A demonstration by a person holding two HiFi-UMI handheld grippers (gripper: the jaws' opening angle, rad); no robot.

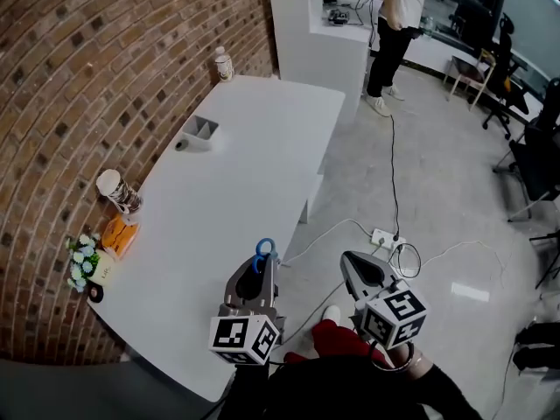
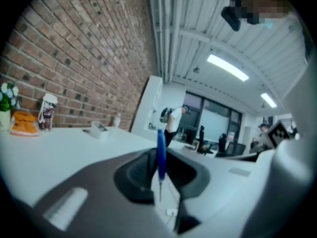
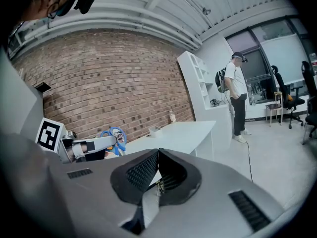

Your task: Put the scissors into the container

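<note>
The blue-handled scissors (image 1: 264,251) stand upright between the jaws of my left gripper (image 1: 262,268), which is shut on them above the near right part of the white table (image 1: 254,147). In the left gripper view the blue handle (image 2: 161,150) rises edge-on between the dark pads. The container (image 1: 199,132), a small white open-topped organiser with compartments, sits far up the table near the brick wall, well away from the gripper; it also shows as the container (image 2: 99,130) and the container (image 3: 155,130). My right gripper (image 1: 353,263) hangs over the floor right of the table, shut and empty.
Along the wall side of the table stand a bottle (image 1: 224,64), a printed cup (image 1: 118,191), an orange packet (image 1: 120,234), a small flower pot (image 1: 80,261) and a tape roll (image 1: 94,293). A power strip (image 1: 385,237) with cables lies on the floor. A person (image 1: 394,24) stands by the white shelf.
</note>
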